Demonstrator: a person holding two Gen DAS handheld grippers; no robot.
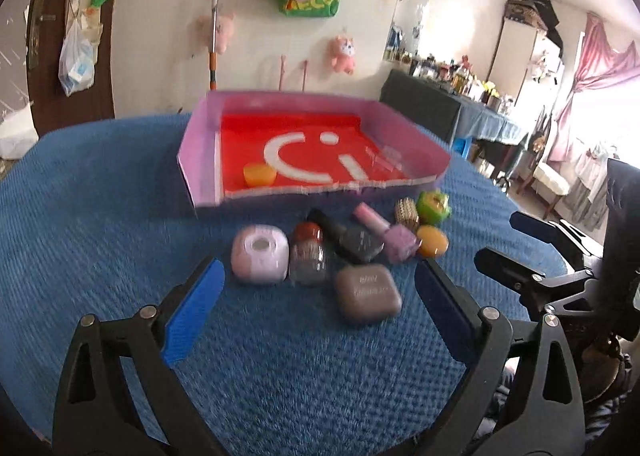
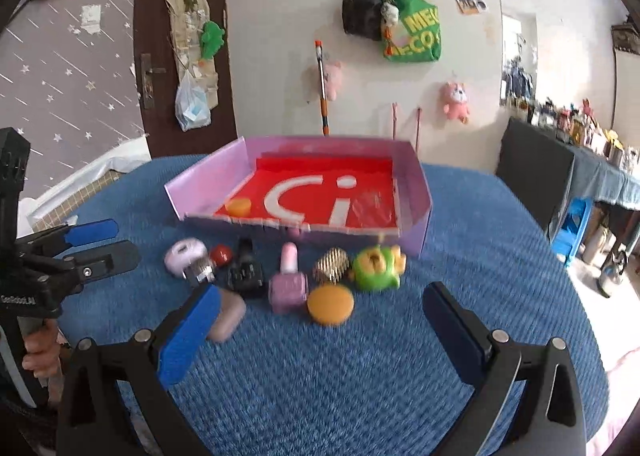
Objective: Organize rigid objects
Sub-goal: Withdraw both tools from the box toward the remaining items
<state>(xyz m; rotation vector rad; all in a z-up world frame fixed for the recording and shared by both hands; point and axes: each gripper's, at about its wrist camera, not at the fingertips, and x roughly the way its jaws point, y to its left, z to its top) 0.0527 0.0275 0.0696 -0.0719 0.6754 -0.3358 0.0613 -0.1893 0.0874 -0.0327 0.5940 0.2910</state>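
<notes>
Left tongs (image 2: 94, 242) hide the lilac case's (image 2: 185, 256) base

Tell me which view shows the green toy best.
The right wrist view: the green toy sits near centre, whole and unobstructed. In the left wrist view the green toy is smaller, off to the right behind the other items.

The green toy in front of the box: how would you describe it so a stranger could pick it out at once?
Start at the pink-walled box with the red floor on the blue table cover. A row of small items lies just outside its near wall; the green toy is at the row's right end, beside a gold ribbed piece and behind an orange disc. It is the only bright green one.
</notes>
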